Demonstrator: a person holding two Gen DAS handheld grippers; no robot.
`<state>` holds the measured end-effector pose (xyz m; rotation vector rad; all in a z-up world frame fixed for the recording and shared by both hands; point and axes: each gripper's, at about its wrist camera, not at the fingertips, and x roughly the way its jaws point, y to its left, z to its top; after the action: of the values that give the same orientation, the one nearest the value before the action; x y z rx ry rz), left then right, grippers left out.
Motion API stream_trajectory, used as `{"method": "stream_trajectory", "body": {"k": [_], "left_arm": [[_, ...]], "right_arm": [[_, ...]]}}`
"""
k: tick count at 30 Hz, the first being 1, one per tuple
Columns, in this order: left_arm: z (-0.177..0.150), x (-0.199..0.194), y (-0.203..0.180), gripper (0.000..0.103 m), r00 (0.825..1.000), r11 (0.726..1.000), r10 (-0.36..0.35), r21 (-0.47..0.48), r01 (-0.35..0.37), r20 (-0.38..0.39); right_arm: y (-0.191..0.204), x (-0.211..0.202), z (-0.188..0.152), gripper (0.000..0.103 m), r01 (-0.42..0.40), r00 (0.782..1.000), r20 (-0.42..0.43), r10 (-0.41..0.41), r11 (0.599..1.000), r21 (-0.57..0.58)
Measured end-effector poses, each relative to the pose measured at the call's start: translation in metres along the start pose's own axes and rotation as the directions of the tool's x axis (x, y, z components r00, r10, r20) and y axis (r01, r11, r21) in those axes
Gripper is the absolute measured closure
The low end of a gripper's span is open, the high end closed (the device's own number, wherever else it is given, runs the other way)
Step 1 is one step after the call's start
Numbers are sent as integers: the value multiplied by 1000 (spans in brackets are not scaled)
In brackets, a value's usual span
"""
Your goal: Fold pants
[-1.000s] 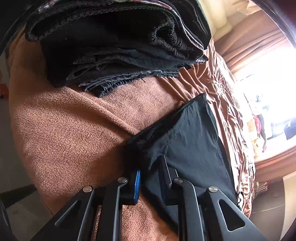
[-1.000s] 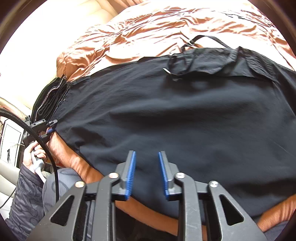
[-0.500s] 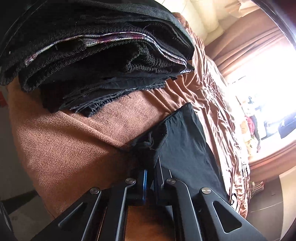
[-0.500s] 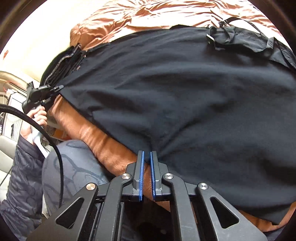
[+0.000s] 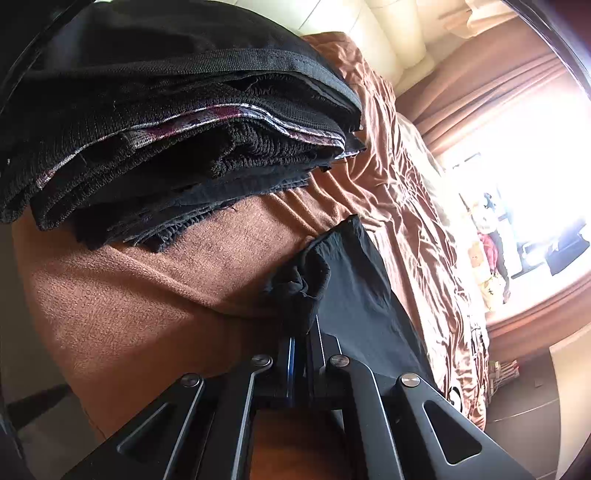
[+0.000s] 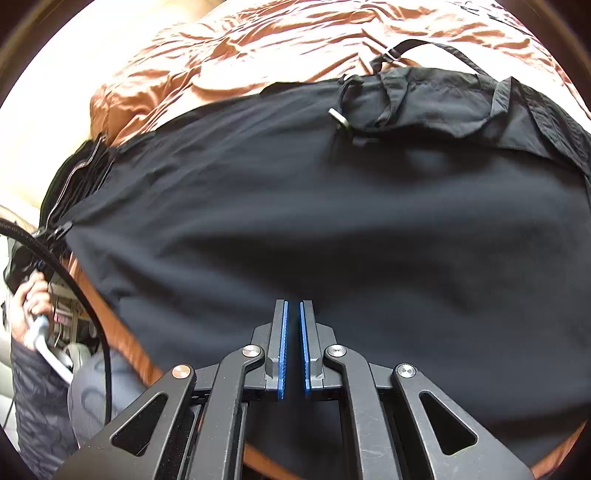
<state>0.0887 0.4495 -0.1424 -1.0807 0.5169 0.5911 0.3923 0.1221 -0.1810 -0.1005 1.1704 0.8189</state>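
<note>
Room: bright window [image 5: 535,155] with brown curtains [image 5: 491,85] at the far right of the left wrist view, cream padded headboard [image 5: 391,33] at the far end.
Surface: bed covered by a rumpled brown sheet [image 5: 417,206], with a fuzzier brown blanket [image 5: 147,295] over the near part.
Pants: black pants [image 6: 332,236] spread flat across the bed and filling most of the right wrist view; the waist end with a belt and metal buckle [image 6: 341,120] lies at the far right, and 1 loose strap [image 6: 424,46] loops onto the sheet beyond it.
Left gripper: left gripper [image 5: 301,341] clamped on a bunched corner of the pants at their left end, the cloth puckered just ahead of the fingertips and raised off the blanket.
Right gripper: right gripper [image 6: 292,308] with its 2 blue pads [image 6: 283,350] drawn almost together, only a thin slit between them; the tips sit over the near edge of the pants, and whether cloth is pinched between them cannot be told.
Stack: pile of folded dark clothes [image 5: 177,147] on the blanket at the far left, apart from the pants; 1 layer shows a purple and white edge.
Person: hand [image 6: 31,306] at the near left of the right wrist view grips a pale handle, with a black cable [image 6: 79,291] arcing beside it and a dark patterned sleeve [image 6: 29,398] below.
</note>
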Motion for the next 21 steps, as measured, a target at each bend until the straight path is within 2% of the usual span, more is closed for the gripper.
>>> {"method": "stream_trajectory", "body": {"k": [13, 21], "left_arm": [[-1, 3, 6, 99, 1000, 1000, 12, -8, -12, -11], [1, -9, -7, 99, 1000, 1000, -25, 7, 25, 15]], "right_arm": [[-8, 17, 54, 99, 78, 996, 36, -79, 996, 41], [-15, 23, 69, 100, 95, 994, 50, -98, 994, 60]]}}
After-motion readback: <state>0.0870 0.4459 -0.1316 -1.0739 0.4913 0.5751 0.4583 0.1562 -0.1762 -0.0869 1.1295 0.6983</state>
